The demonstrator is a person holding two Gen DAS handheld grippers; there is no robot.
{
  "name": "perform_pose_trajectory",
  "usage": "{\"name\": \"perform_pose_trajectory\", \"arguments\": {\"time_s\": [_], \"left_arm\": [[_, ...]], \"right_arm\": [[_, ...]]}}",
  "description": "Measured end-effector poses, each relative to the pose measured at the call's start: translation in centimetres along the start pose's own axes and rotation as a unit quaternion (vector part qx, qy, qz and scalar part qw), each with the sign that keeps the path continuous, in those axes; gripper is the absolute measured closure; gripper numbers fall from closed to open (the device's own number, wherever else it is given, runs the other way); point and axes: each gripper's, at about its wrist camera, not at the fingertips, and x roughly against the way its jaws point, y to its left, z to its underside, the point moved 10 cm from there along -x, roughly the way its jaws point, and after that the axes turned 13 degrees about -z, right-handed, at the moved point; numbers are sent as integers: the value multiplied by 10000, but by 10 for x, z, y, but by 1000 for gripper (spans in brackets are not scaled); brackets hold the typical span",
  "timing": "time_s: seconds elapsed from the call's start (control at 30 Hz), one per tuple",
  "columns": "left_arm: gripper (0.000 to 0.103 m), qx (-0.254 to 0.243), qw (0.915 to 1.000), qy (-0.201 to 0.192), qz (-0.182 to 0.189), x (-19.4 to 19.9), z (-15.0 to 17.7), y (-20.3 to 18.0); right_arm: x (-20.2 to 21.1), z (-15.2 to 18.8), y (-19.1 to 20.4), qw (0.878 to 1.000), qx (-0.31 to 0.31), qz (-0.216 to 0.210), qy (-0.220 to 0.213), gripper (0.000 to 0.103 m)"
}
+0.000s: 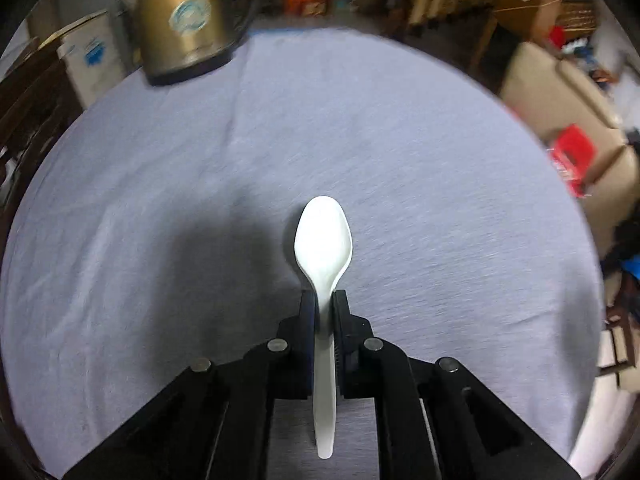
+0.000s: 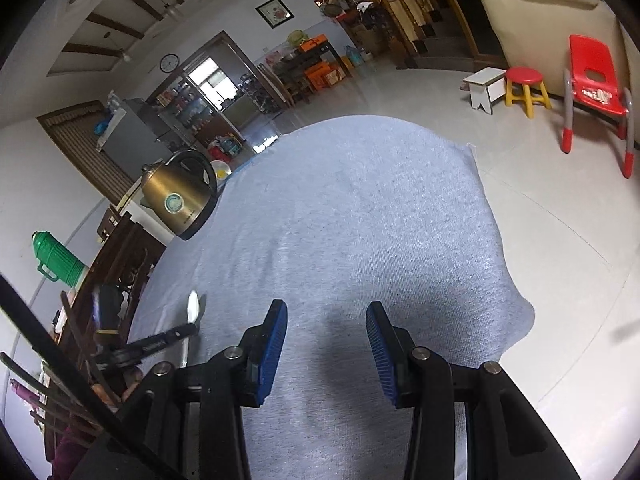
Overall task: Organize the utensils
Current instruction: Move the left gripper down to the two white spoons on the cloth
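A white plastic spoon (image 1: 323,240) is clamped by its handle in my left gripper (image 1: 323,298), which is shut on it. The bowl points forward over the grey tablecloth (image 1: 400,140), and the handle's end runs back between the fingers. The right wrist view shows the same spoon (image 2: 193,306) at the far left, held in the left gripper (image 2: 191,326) just above the cloth. My right gripper (image 2: 326,312) stands open over the grey tablecloth (image 2: 360,200), with nothing between its blue pads (image 2: 274,344).
A brass-coloured kettle (image 1: 180,20) (image 2: 180,196) stands at the table's far left corner. A green thermos (image 2: 56,258) and dark wooden furniture (image 2: 120,264) lie left of the table. On the floor to the right are a red chair (image 2: 596,76) and a red-topped stool (image 2: 524,88).
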Motion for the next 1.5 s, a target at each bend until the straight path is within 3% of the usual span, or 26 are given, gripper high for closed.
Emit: {"name": "perform_pose_trajectory", "arguments": {"time_s": [0.17, 0.23, 0.3, 0.33, 0.37, 0.43, 0.53, 0.8, 0.87, 0.93, 1.0, 1.17, 1.33, 1.5], "left_arm": [[94, 586, 9906, -750, 984, 50, -30, 9], [92, 958, 9822, -654, 1477, 50, -32, 20], [88, 1484, 9666, -356, 2060, 40, -25, 37], [88, 1706, 9610, -211, 2168, 32, -18, 45], [88, 1825, 9610, -138, 2074, 25, -13, 55], [88, 1811, 9690, -133, 1673, 19, 0, 64], [88, 1679, 9753, -17, 1438, 16, 14, 62], [88, 847, 9941, 106, 672, -1, 16, 41], [85, 727, 9951, 93, 669, -3, 10, 31], [70, 636, 9963, 115, 560, -9, 6, 25], [67, 491, 9979, 153, 387, -14, 8, 24], [67, 428, 9987, 191, 203, -25, 15, 24], [78, 397, 9989, 193, -148, -32, 12, 39], [82, 813, 9962, 22, -296, -28, 5, 63]], "right_arm": [[-8, 3, 4, 10000, 12, -44, 84, 59], [-12, 7, 7, 9999, 22, -70, 141, 59], [-14, 9, 11, 9998, 67, -90, 165, 59], [-15, 9, 14, 9998, 117, -77, 167, 59], [-15, 10, 15, 9997, 169, -59, 170, 59], [-16, 12, 19, 9995, 227, -64, 186, 59], [-20, 13, 23, 9994, 260, -70, 222, 59], [-34, 21, 37, 9983, 385, -150, 416, 59], [-36, 23, 35, 9982, 362, -131, 459, 59], [-37, 24, 30, 9983, 318, -92, 473, 59], [-37, 23, 25, 9986, 237, -93, 464, 59], [-37, 20, 17, 9988, 185, -31, 451, 59], [-40, 24, 15, 9985, 185, -26, 511, 59], [-41, 24, 17, 9985, 210, -25, 509, 59]]}}
